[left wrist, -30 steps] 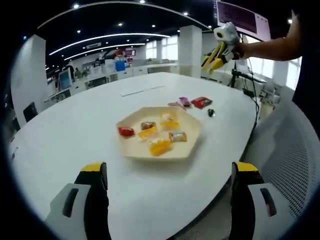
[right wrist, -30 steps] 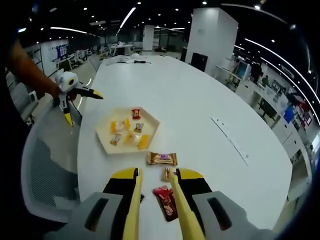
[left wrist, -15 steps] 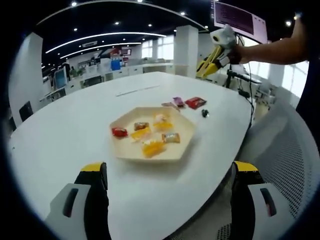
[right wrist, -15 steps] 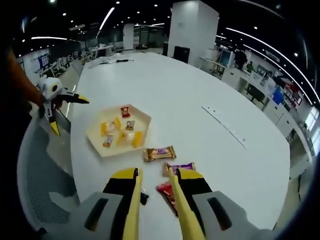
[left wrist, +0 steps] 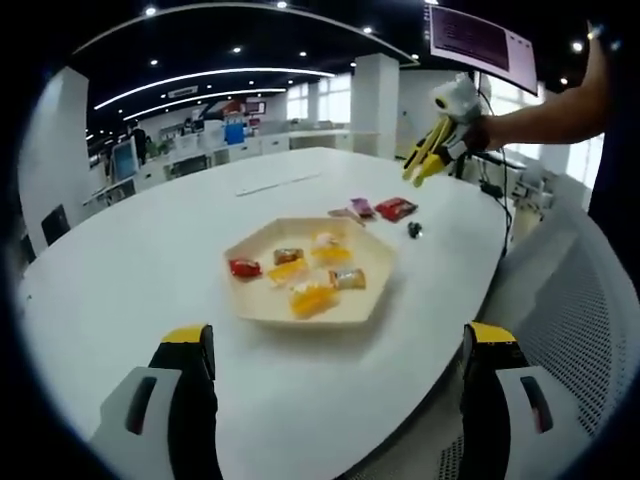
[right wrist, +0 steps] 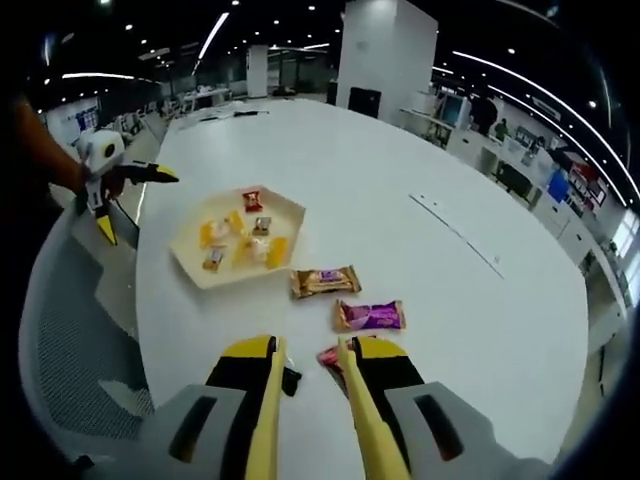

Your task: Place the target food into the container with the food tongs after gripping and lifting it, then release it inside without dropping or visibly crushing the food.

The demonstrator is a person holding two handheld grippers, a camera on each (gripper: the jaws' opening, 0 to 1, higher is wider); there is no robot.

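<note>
A pale hexagonal tray (left wrist: 375,262) (right wrist: 292,222) on the white table holds several wrapped candies. Beyond it in the left gripper view lie a brown snack (left wrist: 345,213), a purple snack (left wrist: 362,207) and a red snack (left wrist: 396,208). My left gripper (left wrist: 338,338) (right wrist: 140,208) hovers wide open near the table's edge, short of the tray. My right gripper (right wrist: 306,345) (left wrist: 415,180) hangs above the snacks, its jaws a narrow gap apart with nothing between them. Its right jaw partly hides the red snack (right wrist: 330,357); the purple snack (right wrist: 370,316) and brown snack (right wrist: 323,281) lie just ahead.
A small black object (left wrist: 415,230) (right wrist: 290,380) lies by the snacks. A mesh chair (left wrist: 585,300) (right wrist: 70,330) stands at the table's edge. A thin white strip (left wrist: 285,182) (right wrist: 455,235) lies farther across the table. A person's arm (left wrist: 540,100) holds the right gripper.
My right gripper has come lower toward the table and drawn back, so the purple and brown snacks now lie ahead of its jaws. The left gripper stays wide open; the food has not moved.
</note>
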